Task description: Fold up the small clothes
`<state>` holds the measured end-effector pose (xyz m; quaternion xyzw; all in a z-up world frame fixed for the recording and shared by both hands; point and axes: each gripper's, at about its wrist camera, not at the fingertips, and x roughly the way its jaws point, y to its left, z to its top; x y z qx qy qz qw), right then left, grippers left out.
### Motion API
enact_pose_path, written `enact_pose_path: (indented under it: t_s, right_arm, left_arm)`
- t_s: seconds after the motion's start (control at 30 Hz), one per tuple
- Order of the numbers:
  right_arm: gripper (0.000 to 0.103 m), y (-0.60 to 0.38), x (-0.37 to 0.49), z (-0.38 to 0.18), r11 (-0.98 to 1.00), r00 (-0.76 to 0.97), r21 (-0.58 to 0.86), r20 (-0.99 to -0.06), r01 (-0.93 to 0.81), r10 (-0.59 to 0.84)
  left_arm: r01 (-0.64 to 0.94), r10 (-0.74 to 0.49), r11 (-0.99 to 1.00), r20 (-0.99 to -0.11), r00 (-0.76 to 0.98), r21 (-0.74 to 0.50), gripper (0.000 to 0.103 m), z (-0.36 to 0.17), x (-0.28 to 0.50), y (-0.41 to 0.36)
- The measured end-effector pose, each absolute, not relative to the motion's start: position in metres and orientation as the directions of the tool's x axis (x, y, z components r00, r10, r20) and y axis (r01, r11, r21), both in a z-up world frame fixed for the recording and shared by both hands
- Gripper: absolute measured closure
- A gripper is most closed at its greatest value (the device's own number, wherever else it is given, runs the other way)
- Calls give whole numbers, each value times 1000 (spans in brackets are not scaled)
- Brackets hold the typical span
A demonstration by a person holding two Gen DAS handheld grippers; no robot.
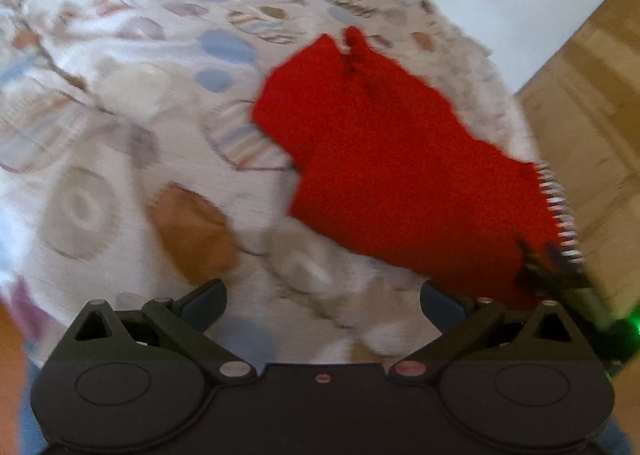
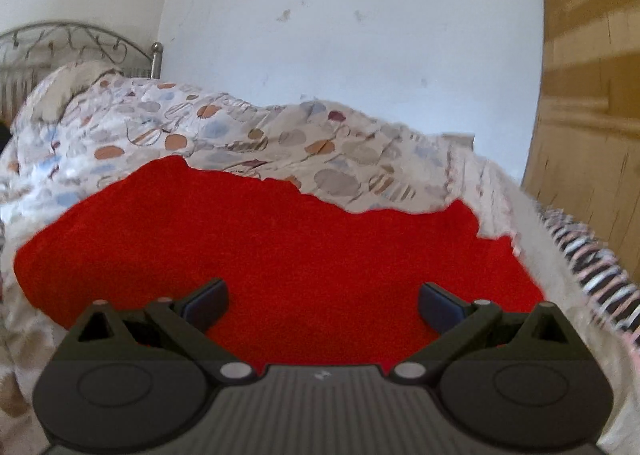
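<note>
The right gripper (image 2: 323, 305) hovers over the red garment (image 2: 280, 255), fingers spread wide and empty; so too the left gripper (image 1: 322, 305), just beside it. The garment lies rumpled on the patterned bedspread (image 1: 120, 95); folding looks barely begun.

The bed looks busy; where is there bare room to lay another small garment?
Left of the red garment, the patterned bedspread lies bare, rumpled though, up to the left gripper. The right side is crowded: the garment reaches the bed's striped edge.
</note>
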<state>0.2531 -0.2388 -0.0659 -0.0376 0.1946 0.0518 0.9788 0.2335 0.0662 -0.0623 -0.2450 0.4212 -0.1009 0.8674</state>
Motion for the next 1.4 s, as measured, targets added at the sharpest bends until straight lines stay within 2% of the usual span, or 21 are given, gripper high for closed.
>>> enact_pose_path:
  t_s: [0.1,0.17,0.3,0.43,0.6,0.7,0.83,0.93,1.1,1.4]
  right_arm:
    - [0,-250,256,-68,992,917,8,-381,-127,120]
    - [0,-253,255,-70,992,922,24,-367,-126,126]
    - [0,-252,255,-72,993,929,21,-350,-117,117]
    - [0,-252,253,-74,993,933,24,-341,-116,117]
    - [0,-253,253,-75,992,934,34,-336,-118,123]
    - [0,-253,252,-76,992,935,37,-332,-117,122]
    - [0,-253,252,-77,992,936,41,-331,-116,123]
    - [0,-254,252,-77,992,935,42,-331,-117,124]
    - [0,-254,252,-77,992,936,43,-330,-117,125]
    - [0,-254,252,-77,992,936,43,-330,-118,126]
  left_arm:
    - [5,-481,788,-611,629,-616,1,-65,233,59]
    - [18,-499,772,-589,635,-635,1,-67,235,52]
    - [21,-482,785,-590,648,-619,1,-73,253,44]
    - [-2,-481,757,-558,676,-654,1,-83,270,46]
    - [-16,-490,671,-460,741,-741,1,-82,273,55]
    - [8,-477,676,-429,767,-737,1,-78,270,54]
    - [26,-428,739,-439,790,-674,1,-71,276,45]
    - [-60,-369,755,-498,785,-653,1,-77,290,46]
    - [-140,-349,650,-456,819,-747,1,-93,303,65]
    - [-131,-272,701,-432,860,-701,1,-92,304,62]
